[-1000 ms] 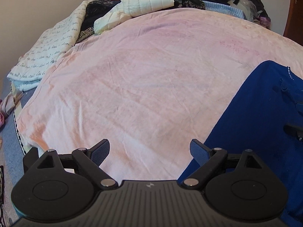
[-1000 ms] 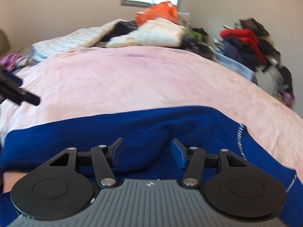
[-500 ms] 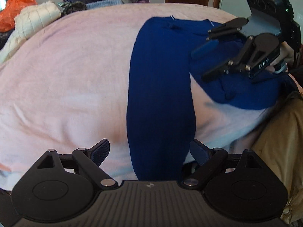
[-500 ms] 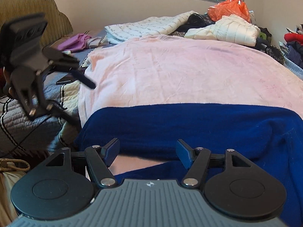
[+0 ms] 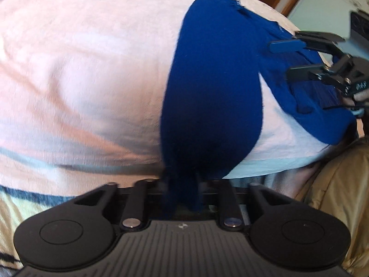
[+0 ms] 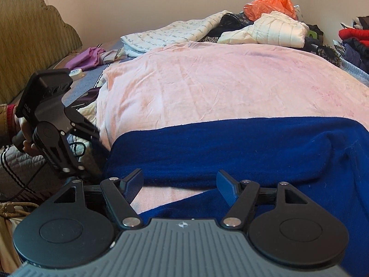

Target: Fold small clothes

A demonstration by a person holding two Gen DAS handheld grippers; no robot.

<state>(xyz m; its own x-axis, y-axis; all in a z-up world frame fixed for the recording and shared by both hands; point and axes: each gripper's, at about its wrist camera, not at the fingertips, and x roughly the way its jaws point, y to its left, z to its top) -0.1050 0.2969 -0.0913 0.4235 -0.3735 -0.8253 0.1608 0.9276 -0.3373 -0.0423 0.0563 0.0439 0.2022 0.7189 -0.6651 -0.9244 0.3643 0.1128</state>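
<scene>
A dark blue garment (image 5: 212,87) lies spread on the pink blanket (image 5: 80,69) near the bed's edge. My left gripper (image 5: 182,191) is shut on the end of one long blue part, likely a sleeve or leg, at the blanket's edge. In the right wrist view the left gripper (image 6: 101,147) meets the left end of the blue garment (image 6: 230,147). My right gripper (image 6: 180,182) is open and empty, low over the garment, with a strip of pink blanket between its fingers. It also shows in the left wrist view (image 5: 286,60), open above the blue cloth.
At the far end of the bed lie a white quilted jacket (image 6: 276,30), an orange bag (image 6: 269,4), a printed white cloth (image 6: 173,34) and piled clothes (image 6: 352,43). A tan headboard (image 6: 30,34) stands at the left. A tan cloth (image 5: 334,184) lies below the bed edge.
My left gripper has swung from the bare blanket to the garment's end and shut on it. My right gripper has stayed open over the garment.
</scene>
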